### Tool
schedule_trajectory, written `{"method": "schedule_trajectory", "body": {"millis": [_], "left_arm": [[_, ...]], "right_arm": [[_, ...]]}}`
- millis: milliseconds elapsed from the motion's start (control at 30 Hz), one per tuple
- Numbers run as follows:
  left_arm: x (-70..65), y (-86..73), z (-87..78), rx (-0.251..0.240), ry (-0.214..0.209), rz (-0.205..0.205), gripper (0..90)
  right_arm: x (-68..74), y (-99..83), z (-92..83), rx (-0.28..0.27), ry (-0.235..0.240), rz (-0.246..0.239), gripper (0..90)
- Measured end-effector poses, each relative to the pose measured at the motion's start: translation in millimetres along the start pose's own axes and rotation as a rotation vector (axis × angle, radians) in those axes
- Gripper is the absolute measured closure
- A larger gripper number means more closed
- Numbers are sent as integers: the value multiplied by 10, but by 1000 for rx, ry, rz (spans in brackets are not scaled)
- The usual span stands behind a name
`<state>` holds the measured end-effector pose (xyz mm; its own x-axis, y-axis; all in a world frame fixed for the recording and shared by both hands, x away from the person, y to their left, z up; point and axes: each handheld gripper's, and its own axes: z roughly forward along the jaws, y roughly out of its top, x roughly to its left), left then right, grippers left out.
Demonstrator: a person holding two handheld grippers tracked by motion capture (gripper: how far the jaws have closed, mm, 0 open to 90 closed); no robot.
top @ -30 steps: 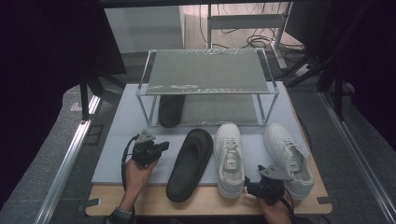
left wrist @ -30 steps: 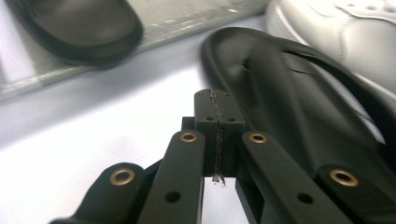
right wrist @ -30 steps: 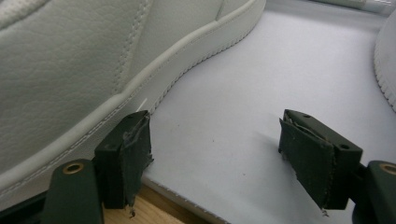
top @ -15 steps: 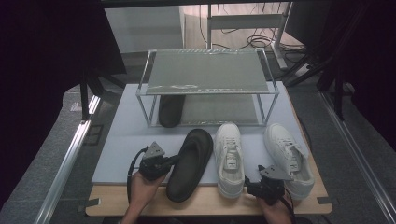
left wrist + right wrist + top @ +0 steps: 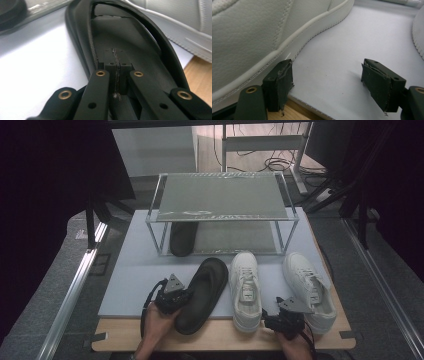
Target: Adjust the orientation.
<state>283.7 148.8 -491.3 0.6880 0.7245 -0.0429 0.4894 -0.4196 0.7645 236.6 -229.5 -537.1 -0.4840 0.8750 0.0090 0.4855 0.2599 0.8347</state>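
High view: the wooden table (image 5: 220, 340) carries a pale grey rectangular mat (image 5: 130, 270), and at the mat's far end stands a two-tier rack with a metal frame and grey mesh shelves (image 5: 220, 197). A black slipper (image 5: 181, 238) lies on the rack's lower shelf, at its left end. In front of the rack, on the mat, three shoes lie side by side with their toes toward the rack: a black rubber slipper (image 5: 202, 292) on the left, a white leather sneaker (image 5: 245, 290) just beside it in the middle, and a second white sneaker (image 5: 307, 290) on the right, set apart from the first and angled a little.

The left gripper (image 5: 182, 296), held in the person's left hand (image 5: 159, 322), sits against the left edge of the black rubber slipper near its heel end, which overhangs the mat's near edge onto the wood. In the left gripper view its jaws are pressed together with nothing between them, their tips over the slipper's dark footbed (image 5: 130, 45), inside the raised rim; the middle sneaker's sole edge shows at upper right.

The right gripper (image 5: 280, 316) rests low between the heels of the two white sneakers. In the right gripper view its jaws stand wide apart over the bare mat, one pad (image 5: 280, 80) right against the sole edge of a white sneaker (image 5: 252, 40), the other free.
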Motion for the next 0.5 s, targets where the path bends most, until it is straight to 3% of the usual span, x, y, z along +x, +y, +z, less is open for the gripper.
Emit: {"method": "schedule_trajectory", "body": {"millis": [233, 367, 500], "left_arm": [[161, 11, -9, 9, 37, -19, 884], [169, 23, -52, -10, 16, -33, 884], [166, 70, -159, -35, 22, -27, 867]], "right_arm": [[0, 0, 0, 0, 0, 0, 250], [0, 0, 0, 0, 0, 0, 250], [0, 0, 0, 0, 0, 0, 250]]}}
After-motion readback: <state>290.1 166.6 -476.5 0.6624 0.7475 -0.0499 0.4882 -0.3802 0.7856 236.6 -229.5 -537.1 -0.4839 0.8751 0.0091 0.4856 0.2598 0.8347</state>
